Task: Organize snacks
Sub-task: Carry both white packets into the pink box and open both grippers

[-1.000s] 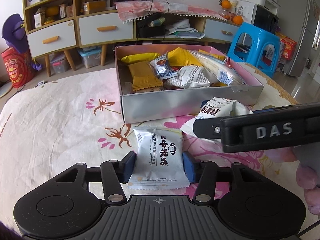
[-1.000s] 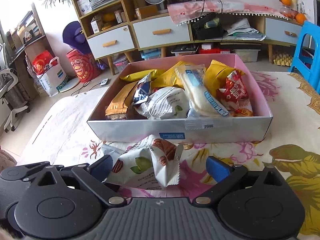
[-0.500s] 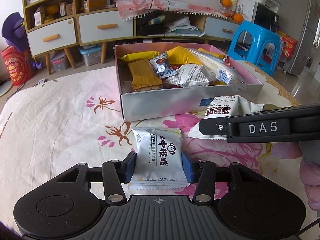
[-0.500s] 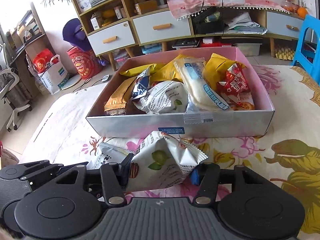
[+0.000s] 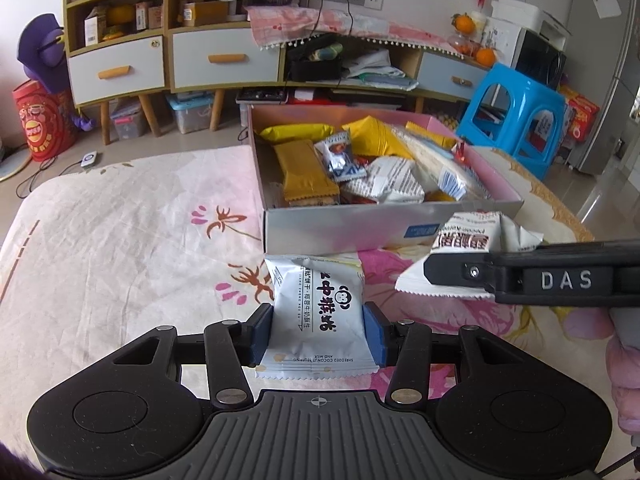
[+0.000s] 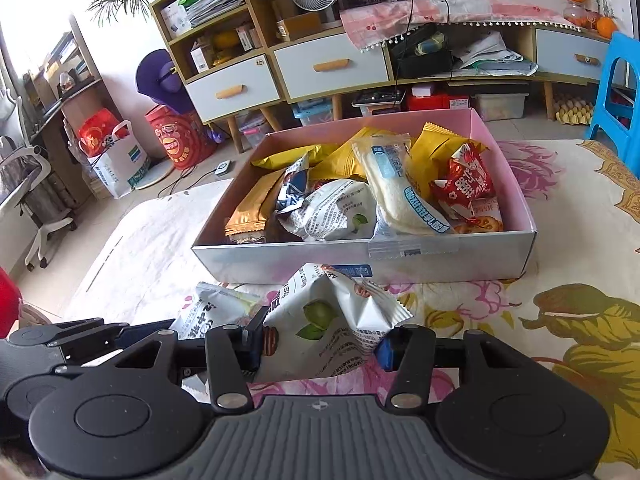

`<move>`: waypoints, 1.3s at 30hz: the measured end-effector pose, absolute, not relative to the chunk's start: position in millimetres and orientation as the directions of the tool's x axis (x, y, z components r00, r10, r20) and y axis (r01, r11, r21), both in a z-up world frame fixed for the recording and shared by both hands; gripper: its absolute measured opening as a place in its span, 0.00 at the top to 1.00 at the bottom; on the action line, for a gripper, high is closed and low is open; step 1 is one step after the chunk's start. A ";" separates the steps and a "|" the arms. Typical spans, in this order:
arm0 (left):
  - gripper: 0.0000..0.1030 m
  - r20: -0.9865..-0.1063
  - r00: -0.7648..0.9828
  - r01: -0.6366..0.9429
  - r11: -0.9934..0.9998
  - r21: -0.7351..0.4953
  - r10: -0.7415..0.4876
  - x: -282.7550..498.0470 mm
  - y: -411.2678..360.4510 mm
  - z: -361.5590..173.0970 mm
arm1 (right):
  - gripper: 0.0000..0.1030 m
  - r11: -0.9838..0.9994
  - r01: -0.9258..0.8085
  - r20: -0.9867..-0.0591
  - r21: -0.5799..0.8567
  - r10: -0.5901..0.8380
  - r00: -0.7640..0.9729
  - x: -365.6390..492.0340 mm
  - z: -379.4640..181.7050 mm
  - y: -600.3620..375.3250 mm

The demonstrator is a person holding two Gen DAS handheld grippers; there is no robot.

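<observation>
My left gripper (image 5: 318,334) is shut on a white coconut biscuit packet (image 5: 318,312), held just above the floral cloth in front of the snack box (image 5: 340,230). My right gripper (image 6: 320,346) is shut on a crumpled white nut snack bag (image 6: 332,320), lifted a little before the box's near wall (image 6: 360,260). In the left wrist view the right gripper's side (image 5: 540,280) and its bag (image 5: 476,240) show at right. The pink-lined box holds several yellow, white and red packets. The biscuit packet (image 6: 212,312) also shows in the right wrist view.
The box sits on a floral cloth (image 5: 120,248) over a low surface. Behind are wooden drawer cabinets (image 5: 208,60) and a blue plastic stool (image 5: 520,120) at right. A red bag and red bucket (image 6: 176,140) stand on the floor at left.
My right gripper closed on the nut snack bag and lifted it slightly. My left gripper kept its hold on the biscuit packet and rose a little toward the box.
</observation>
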State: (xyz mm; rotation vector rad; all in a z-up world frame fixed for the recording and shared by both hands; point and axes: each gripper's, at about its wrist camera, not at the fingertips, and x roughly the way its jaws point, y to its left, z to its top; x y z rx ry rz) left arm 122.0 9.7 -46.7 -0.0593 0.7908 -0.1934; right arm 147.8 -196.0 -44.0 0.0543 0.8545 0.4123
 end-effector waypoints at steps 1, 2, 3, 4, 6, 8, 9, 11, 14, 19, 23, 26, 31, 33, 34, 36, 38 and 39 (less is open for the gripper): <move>0.56 -0.696 0.691 0.150 0.980 -0.129 -0.197 120.9 11.1 -44.5 | 0.61 0.918 -0.334 -0.719 0.212 0.378 0.583 146.6 -42.6 -196.2; 0.56 -0.691 0.695 0.148 0.980 -0.134 -0.199 120.4 12.4 -42.2 | 0.61 0.916 -0.338 -0.717 0.214 0.382 0.583 145.3 -41.0 -197.1; 0.56 -0.687 0.698 0.146 0.980 -0.139 -0.201 119.9 13.7 -40.0 | 0.61 0.915 -0.341 -0.714 0.216 0.387 0.584 144.3 -39.1 -198.0; 0.56 -0.683 0.702 0.141 0.979 -0.144 -0.202 120.0 15.1 -37.7 | 0.61 0.913 -0.343 -0.710 0.219 0.391 0.585 143.7 -37.3 -197.9; 0.56 -0.676 0.708 0.130 0.979 -0.158 -0.203 119.1 17.3 -33.6 | 0.61 0.910 -0.345 -0.702 0.230 0.401 0.589 141.2 -33.2 -200.4; 0.56 -0.667 0.717 0.123 0.978 -0.168 -0.205 118.3 18.3 -29.3 | 0.61 0.907 -0.343 -0.693 0.243 0.409 0.593 140.3 -28.4 -201.2; 0.56 -0.662 0.722 0.123 0.979 -0.164 -0.202 118.4 17.9 -26.9 | 0.61 0.906 -0.343 -0.688 0.248 0.414 0.596 139.6 -25.7 -201.6; 0.56 -0.650 0.734 0.121 0.980 -0.160 -0.197 118.8 17.2 -21.4 | 0.61 0.905 -0.340 -0.674 0.256 0.420 0.608 139.5 -19.1 -203.2; 0.56 -0.638 0.745 0.123 0.980 -0.155 -0.194 124.0 14.8 -13.8 | 0.61 0.903 -0.327 -0.647 0.278 0.428 0.631 145.0 -10.3 -206.4; 0.56 -0.613 0.768 0.141 0.982 -0.124 -0.188 145.4 9.1 -1.7 | 0.60 0.905 -0.318 -0.622 0.283 0.425 0.657 167.6 0.7 -209.0; 0.56 -0.603 0.776 0.137 0.983 -0.124 -0.185 169.4 5.7 -0.8 | 0.60 0.902 -0.313 -0.620 0.298 0.432 0.655 199.6 3.0 -204.5; 0.56 -0.599 0.781 0.130 0.984 -0.123 -0.178 187.9 4.7 -5.5 | 0.60 0.906 -0.302 -0.627 0.295 0.422 0.654 227.5 -0.9 -195.8; 0.56 -0.597 0.783 0.129 0.984 -0.120 -0.176 215.5 5.4 -16.0 | 0.60 0.922 -0.305 -0.651 0.238 0.384 0.655 259.9 -14.9 -179.3; 0.56 -0.595 0.785 0.130 0.985 -0.114 -0.173 224.4 5.2 -20.3 | 0.60 0.927 -0.303 -0.662 0.222 0.372 0.651 272.8 -21.4 -174.7; 0.56 -0.595 0.785 0.131 0.985 -0.110 -0.171 228.2 5.2 -22.6 | 0.60 0.929 -0.300 -0.664 0.218 0.367 0.652 278.3 -24.0 -173.0; 0.56 -0.596 0.786 0.129 0.986 -0.107 -0.168 234.7 5.1 -26.9 | 0.60 0.932 -0.297 -0.670 0.210 0.358 0.650 288.2 -27.8 -169.8; 0.56 -0.597 0.785 0.128 0.986 -0.110 -0.168 239.8 5.7 -30.2 | 0.60 0.933 -0.295 -0.675 0.204 0.352 0.648 295.8 -31.4 -166.4; 0.56 -0.597 0.784 0.128 0.985 -0.112 -0.170 241.7 6.4 -31.8 | 0.60 0.934 -0.295 -0.676 0.200 0.350 0.648 298.7 -32.7 -164.9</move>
